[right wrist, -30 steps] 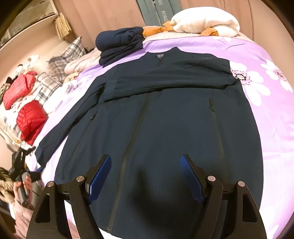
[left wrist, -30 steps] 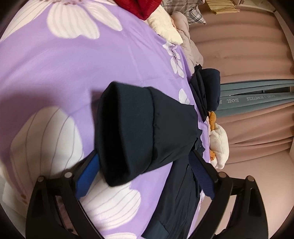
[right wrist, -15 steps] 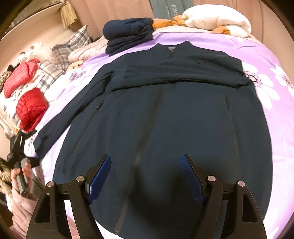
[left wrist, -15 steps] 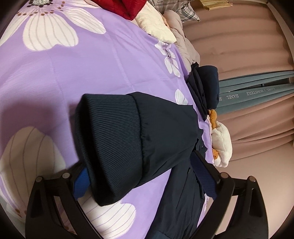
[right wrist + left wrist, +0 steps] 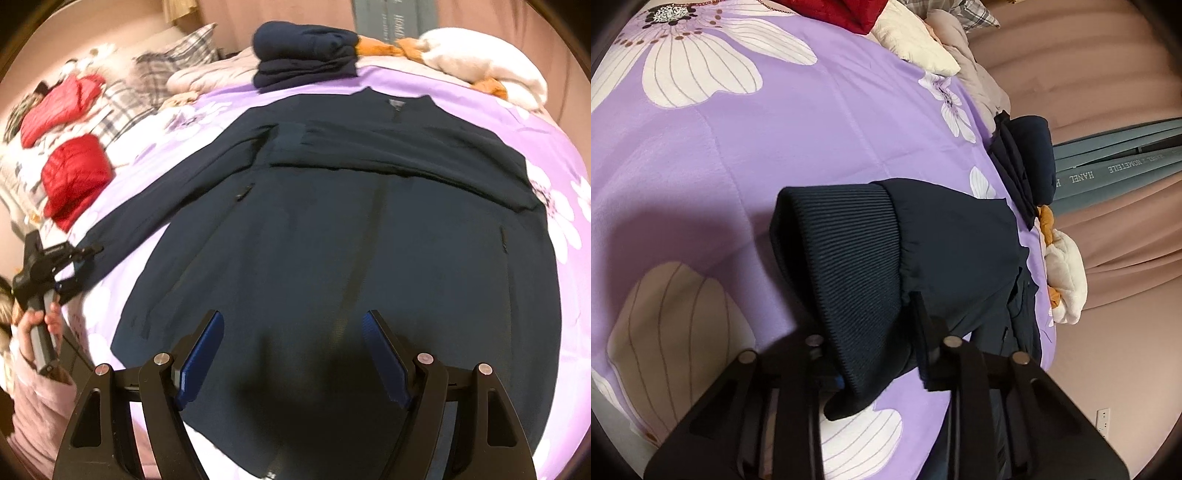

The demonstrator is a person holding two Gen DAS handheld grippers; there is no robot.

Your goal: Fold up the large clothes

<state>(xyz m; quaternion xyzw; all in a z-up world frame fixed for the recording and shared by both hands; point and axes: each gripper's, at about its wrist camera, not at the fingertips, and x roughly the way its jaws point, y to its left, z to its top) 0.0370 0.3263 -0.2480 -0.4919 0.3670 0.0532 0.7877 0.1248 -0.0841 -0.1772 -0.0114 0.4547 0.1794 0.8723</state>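
While my left gripper is closing its jaws on the ribbed cuff of the navy jacket's sleeve, the knit bunches between the black fingers and the pads already press into it. That cuff sits at the edge of the purple flowered bedspread, with the sleeve running back toward the jacket body. From my right side I see the navy jacket spread flat, front up, collar away from me and hem nearest; its other sleeve is folded across the chest. My right gripper hangs over the hem with its blue pads spread wide and nothing between them. At the far left of that view my left hand grips the handle of the other tool at the end of the outstretched sleeve. Beyond the collar lies a folded navy stack, with a cream and orange bundle beside it. Two red padded garments rest on plaid bedding to the left.
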